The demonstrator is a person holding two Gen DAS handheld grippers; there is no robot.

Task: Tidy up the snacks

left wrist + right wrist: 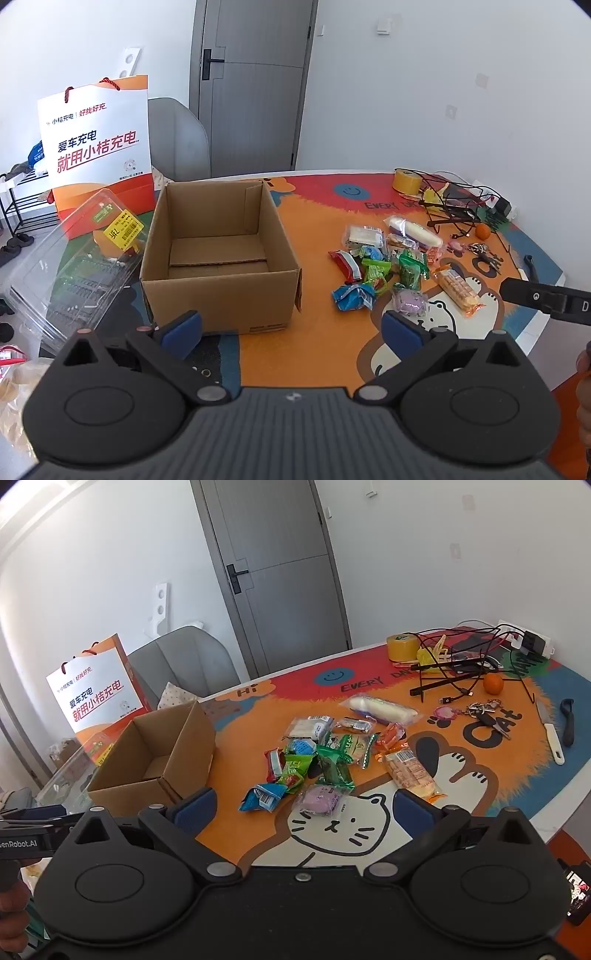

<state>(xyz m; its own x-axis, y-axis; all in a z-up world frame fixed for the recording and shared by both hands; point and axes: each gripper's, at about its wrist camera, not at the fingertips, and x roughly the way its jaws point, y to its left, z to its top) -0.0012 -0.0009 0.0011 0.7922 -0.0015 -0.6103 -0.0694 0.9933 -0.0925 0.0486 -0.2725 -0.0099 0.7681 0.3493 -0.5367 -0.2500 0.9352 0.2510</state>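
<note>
An empty brown cardboard box (221,266) (155,760) stands open on the colourful cartoon mat. To its right lies a heap of several wrapped snacks (391,266) (332,753): green packets, a blue packet (264,797), a purple one (321,799), a red one, a long biscuit pack (408,775) and a white roll (382,707). My left gripper (291,325) hangs open just in front of the box, nothing between its blue pads. My right gripper (304,806) is open too, hovering near the purple and blue packets without touching them.
An orange and white paper bag (99,147) stands behind a clear plastic clamshell (74,266) left of the box. At the far right lie a yellow tape roll (402,646), tangled cables, an orange (493,683), keys (484,712) and a knife (550,731). A grey chair sits behind the table.
</note>
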